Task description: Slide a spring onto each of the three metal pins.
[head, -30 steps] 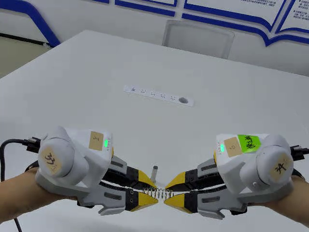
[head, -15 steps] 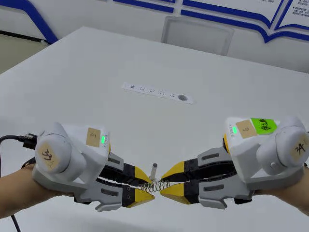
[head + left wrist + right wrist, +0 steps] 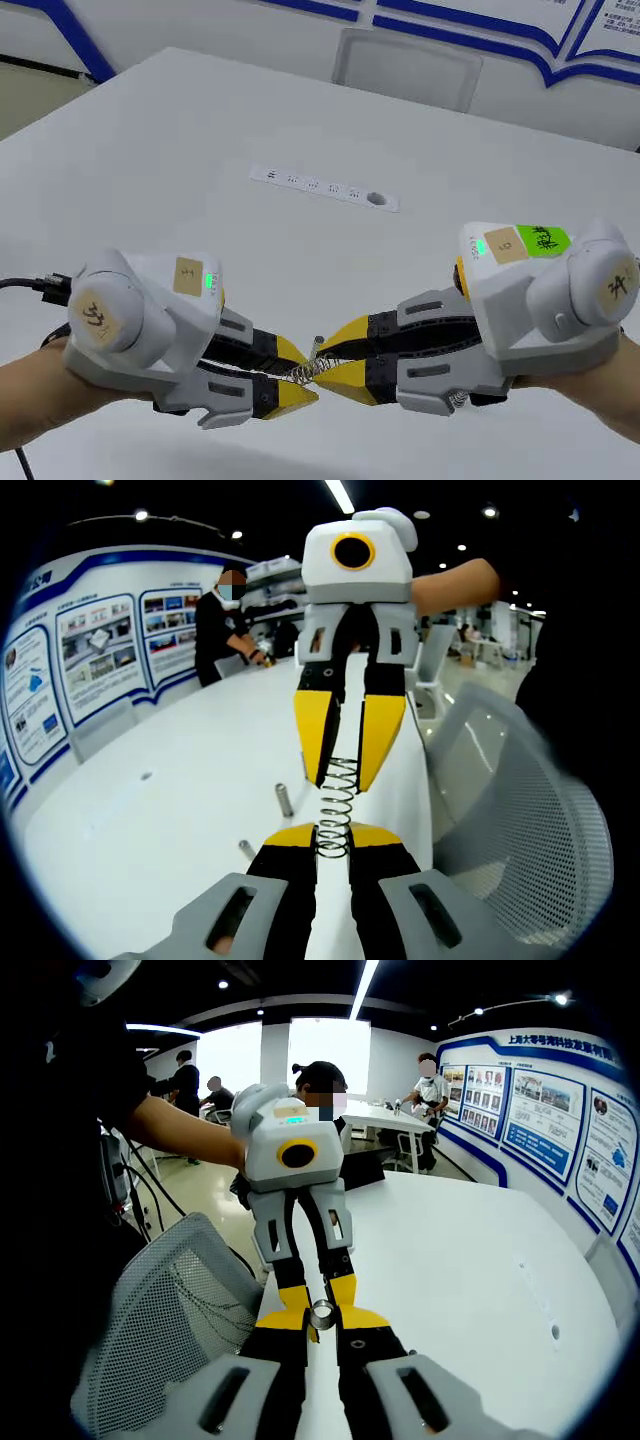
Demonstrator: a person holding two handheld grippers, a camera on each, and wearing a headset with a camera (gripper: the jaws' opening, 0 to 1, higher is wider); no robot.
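Labels first: the green sticker (image 3: 541, 240) on the right tool has handwriting I can't read, and the print on the wall posters is way too small. The spring (image 3: 337, 810) is held in the air between both tools, above the white tabletop (image 3: 180, 170). Left tongs (image 3: 332, 837) are pinched on one end, and right tongs (image 3: 322, 1322) are narrow, gripping the other end. A pin (image 3: 284, 800) stands upright nearby, with a second pin (image 3: 245, 849) close to it.
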